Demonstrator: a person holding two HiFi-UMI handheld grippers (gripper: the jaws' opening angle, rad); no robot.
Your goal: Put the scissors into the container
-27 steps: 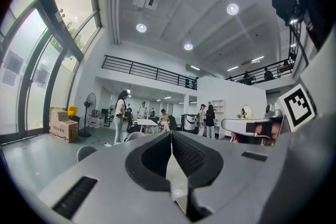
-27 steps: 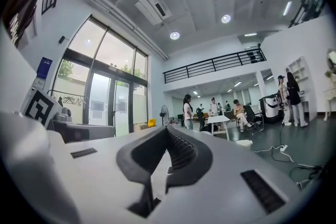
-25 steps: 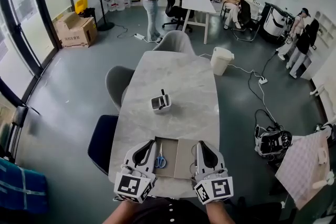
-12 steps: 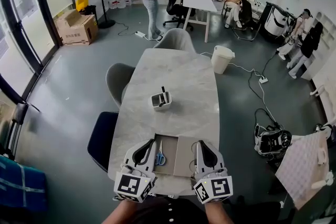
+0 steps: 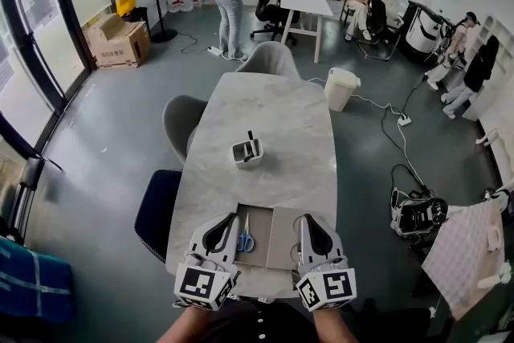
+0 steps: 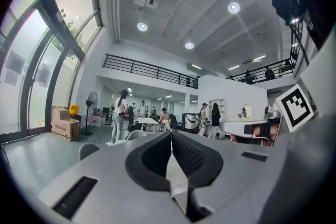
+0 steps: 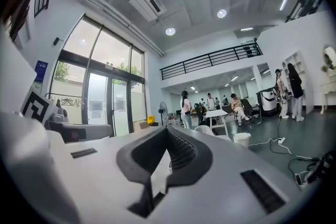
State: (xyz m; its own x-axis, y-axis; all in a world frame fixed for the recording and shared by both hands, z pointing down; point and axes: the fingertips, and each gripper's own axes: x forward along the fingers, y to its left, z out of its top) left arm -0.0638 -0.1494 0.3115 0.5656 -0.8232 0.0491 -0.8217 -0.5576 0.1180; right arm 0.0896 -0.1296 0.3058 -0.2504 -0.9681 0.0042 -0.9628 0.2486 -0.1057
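Though slim, blue-handled scissors (image 5: 245, 240), blades together.

Desk (image 5: 265, 104): pale grey, faint marbled veining.
Mat (image 5: 281, 241) on it: 2 tan-brown panels, the left one darker.
Scissors (image 5: 246, 242): blue handles, silver blades.
Container (image 5: 246, 156): white, with a black item (image 5: 249, 140) standing in it.
Left tool (image 5: 228, 219), right tool (image 5: 308, 219): light grey shells, black ribbed pads.
Marker cube (image 5: 198, 285) on each: black-and-white square pattern.
Chair (image 5: 156, 213): dark navy.
Floor (image 5: 104, 140): glossy grey.
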